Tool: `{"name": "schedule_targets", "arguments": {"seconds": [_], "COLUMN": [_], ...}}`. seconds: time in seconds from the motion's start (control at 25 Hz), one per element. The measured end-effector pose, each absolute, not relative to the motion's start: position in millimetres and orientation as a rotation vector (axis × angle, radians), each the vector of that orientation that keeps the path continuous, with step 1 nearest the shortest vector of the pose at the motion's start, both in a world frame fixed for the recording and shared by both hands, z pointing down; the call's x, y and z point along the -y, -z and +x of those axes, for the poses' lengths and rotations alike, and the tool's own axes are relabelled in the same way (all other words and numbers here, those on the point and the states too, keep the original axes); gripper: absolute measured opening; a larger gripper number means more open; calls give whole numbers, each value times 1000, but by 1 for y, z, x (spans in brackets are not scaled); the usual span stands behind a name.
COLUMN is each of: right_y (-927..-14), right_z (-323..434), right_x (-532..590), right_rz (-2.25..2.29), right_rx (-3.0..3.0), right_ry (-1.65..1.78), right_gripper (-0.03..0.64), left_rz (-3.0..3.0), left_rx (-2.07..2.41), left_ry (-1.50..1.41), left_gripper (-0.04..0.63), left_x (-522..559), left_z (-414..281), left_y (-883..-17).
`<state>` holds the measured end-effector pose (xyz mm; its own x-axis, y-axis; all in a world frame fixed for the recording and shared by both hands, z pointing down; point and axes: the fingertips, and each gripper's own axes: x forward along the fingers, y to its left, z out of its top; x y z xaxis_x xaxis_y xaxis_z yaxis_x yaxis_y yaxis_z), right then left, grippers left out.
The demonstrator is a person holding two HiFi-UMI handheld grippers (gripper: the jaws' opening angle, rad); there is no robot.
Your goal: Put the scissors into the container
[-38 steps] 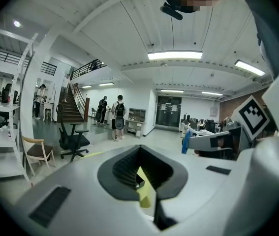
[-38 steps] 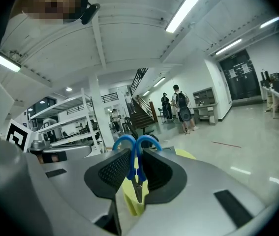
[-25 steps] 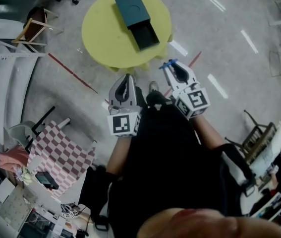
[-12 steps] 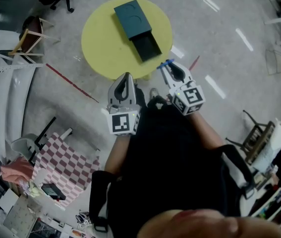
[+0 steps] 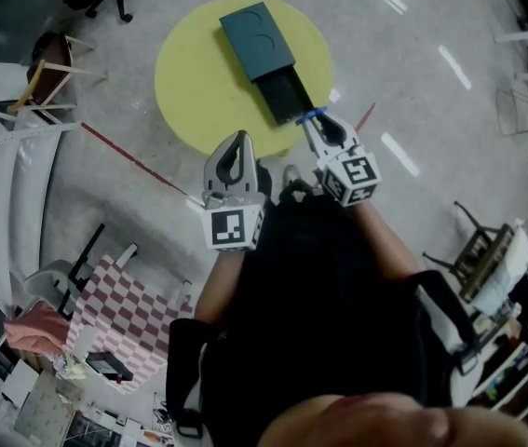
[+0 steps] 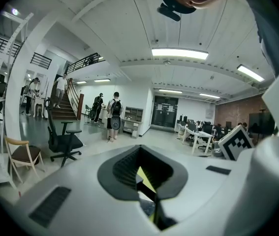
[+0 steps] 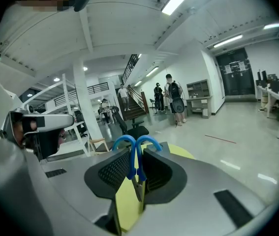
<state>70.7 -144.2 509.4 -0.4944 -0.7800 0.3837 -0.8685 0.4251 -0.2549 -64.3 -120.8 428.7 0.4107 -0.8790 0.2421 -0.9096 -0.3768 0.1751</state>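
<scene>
blue-handled scissors (image 7: 132, 165) sit clamped between the right gripper's (image 5: 318, 127) jaws, at the centre of the head view, near the lower end of the dark teal rectangular container (image 5: 264, 45) on the round yellow table (image 5: 198, 82). left gripper (image 5: 236, 142), centre-left, jaws pressed together on nothing.

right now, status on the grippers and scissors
Left gripper shut, empty. Right gripper shut on scissors, handles forward. Container on table ahead, drawer out; nothing in the way.
</scene>
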Motion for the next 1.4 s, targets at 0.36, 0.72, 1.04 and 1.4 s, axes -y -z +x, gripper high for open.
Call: {"name": "schedule_targets", "arguments": {"seconds": [0.36,0.72,1.04,1.4], "right_y": [-557,-616,-667,-709], "right_z": [66,62,60,62], "right_x": [167,182,193,194], "right_rz": [1432,1383,1337,1290], "right_rx": [2372,2282,2198,2079], "right_ry": [-648,-696,-745,-836], "right_gripper": [80,80,80,80], "left_rz": [2373,2369,2347,2334], "left_rx": [1534,1512,1502,1502], "left_ry": [-161,-185,-204,-214], "left_gripper": [-14,-14,-14,-14], "left_x": [142,157,171,181], "left_z": [-77,-83,-91,-98], "left_y": [-440,-453,-466,-474]}}
